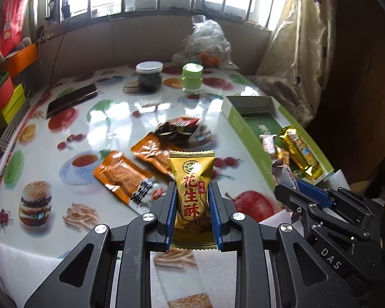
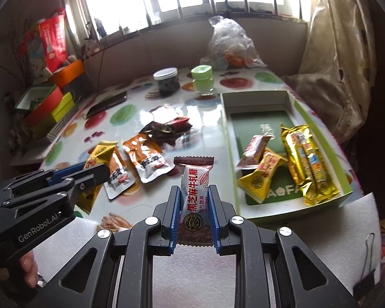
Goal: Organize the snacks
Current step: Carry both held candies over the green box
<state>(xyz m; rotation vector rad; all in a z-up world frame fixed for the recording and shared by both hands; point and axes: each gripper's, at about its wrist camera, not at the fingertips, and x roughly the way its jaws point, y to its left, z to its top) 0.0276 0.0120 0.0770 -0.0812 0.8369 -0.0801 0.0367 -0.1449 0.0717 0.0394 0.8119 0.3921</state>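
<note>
My left gripper is shut on a gold peanut-crisp packet, held upright above the table's near edge. My right gripper is shut on a white and brown nougat candy packet. A green and white box lies to the right and holds several gold and brown snacks; it also shows in the left wrist view. Two orange packets and dark packets lie on the table between the grippers and the jars.
A dark-filled jar and a green-lidded jar stand at the back, with a clear plastic bag behind. A dark flat case lies at the left. Coloured boxes stack beyond the left edge. A curtain hangs right.
</note>
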